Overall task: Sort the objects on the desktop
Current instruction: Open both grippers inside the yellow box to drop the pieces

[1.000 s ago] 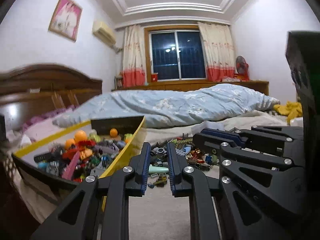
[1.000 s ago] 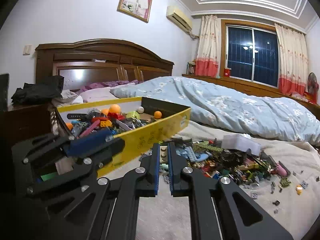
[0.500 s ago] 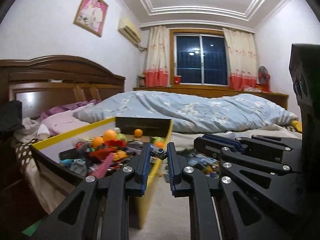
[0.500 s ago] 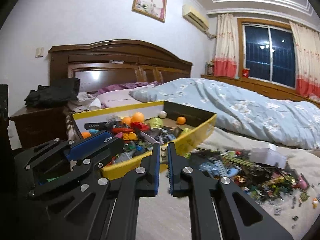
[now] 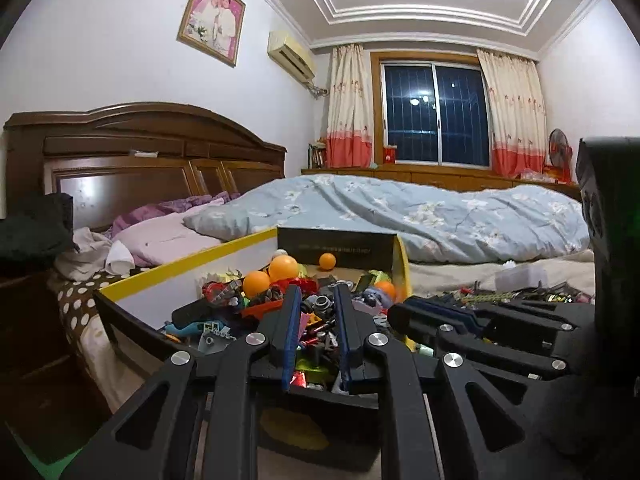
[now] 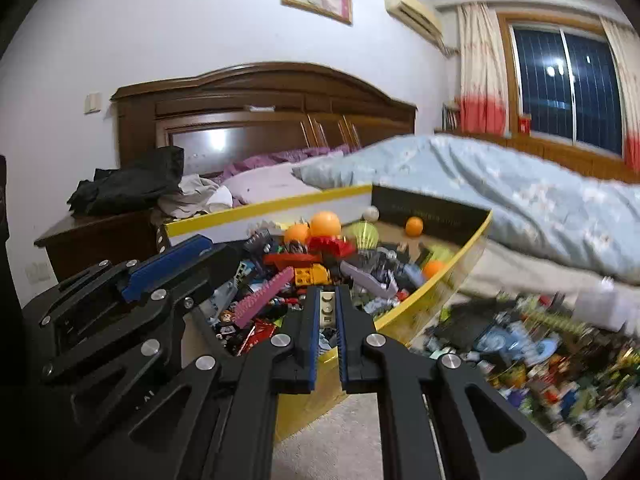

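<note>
A yellow-rimmed cardboard box (image 5: 224, 250) on the bed holds several toy bricks and orange balls (image 5: 282, 267); it also shows in the right wrist view (image 6: 460, 252). My left gripper (image 5: 318, 300) hovers over the box's near side, shut on a small grey round piece (image 5: 323, 305). My right gripper (image 6: 328, 300) is over the box's near rim, shut on a tan studded brick (image 6: 328, 308). The left gripper shows at the left of the right wrist view (image 6: 168, 264). A pile of loose toys (image 6: 520, 340) lies right of the box.
A blue flowered quilt (image 5: 440, 216) lies behind the box. A wooden headboard (image 5: 140, 160) and a nightstand with dark clothes (image 6: 128, 188) stand at the left. A small clear plastic box (image 5: 520, 278) sits by the toy pile.
Both grippers have swung left from the loose toy pile to above the box, each still shut on its piece. The box now fills the centre of both views.
</note>
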